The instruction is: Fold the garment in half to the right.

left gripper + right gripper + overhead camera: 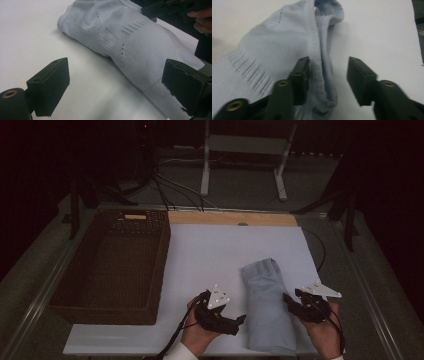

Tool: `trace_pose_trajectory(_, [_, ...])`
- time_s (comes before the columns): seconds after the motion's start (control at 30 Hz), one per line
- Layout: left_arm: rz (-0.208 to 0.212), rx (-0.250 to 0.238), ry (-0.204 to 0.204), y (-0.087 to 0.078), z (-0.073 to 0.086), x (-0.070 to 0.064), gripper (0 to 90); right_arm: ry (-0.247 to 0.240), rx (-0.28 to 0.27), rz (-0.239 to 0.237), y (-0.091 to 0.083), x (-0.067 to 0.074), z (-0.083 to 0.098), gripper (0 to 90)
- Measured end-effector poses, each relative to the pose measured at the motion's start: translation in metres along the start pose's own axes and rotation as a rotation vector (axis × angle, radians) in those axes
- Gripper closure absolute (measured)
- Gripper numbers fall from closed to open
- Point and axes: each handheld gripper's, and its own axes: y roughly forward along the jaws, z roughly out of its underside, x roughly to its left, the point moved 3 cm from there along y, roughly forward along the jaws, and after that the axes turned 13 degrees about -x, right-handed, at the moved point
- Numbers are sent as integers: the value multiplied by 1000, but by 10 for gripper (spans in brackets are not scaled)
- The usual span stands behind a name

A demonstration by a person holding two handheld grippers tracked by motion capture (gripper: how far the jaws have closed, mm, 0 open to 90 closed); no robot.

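High view: a folded pale blue knit garment [266, 307] lies lengthwise on the white surface [210, 250], its near end close to the front edge and its far end well short of the wooden strip [232, 218] along the back. The left gripper [241, 320] sits just beside the garment's left edge, and the right gripper [286, 297] is at its right edge. A dark wicker basket [112, 265] stands along the left side of the surface, well apart from the garment, with bare white sheet between them.

In the left gripper view the fingers [50, 87] stand wide apart over bare surface; the garment's ribbed hem [162, 100] runs toward the far finger, though whether it touches is hard to tell at this angle. Nothing is pinched.

In the right gripper view the fingers [300, 80] are parted, with the garment's thick folded rim [322, 82] lying in the gap against the left finger; the other finger stands clear of it over open white sheet. The cloth is not clamped. Beyond the rim the surface to the right is free up to its edge.
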Motion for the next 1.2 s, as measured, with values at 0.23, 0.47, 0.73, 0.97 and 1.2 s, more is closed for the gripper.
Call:
trace_pose_trajectory(0.23, [-4, -11, -7, -2, -2, 2, 79, 14, -44, -26, -12, 1, -5, 363])
trace_pose_trajectory(0.47, [-11, -22, -10, -3, -3, 4, 67, -5, -58, -51, -21, 7, -5, 347])
trace_pose_trajectory(0.73, [-8, -23, -10, -3, -4, 4, 56, -10, -37, -64, -26, 12, 3, 341])
trace_pose_trajectory(0.97, [-4, -24, -17, 0, -6, 4, 60, -11, -18, -67, -27, 14, 10, 339])
trace_pose_trajectory(1.2, [-27, -10, -31, 9, -6, 4, 99, 2, 9, -68, -26, 11, 18, 359])
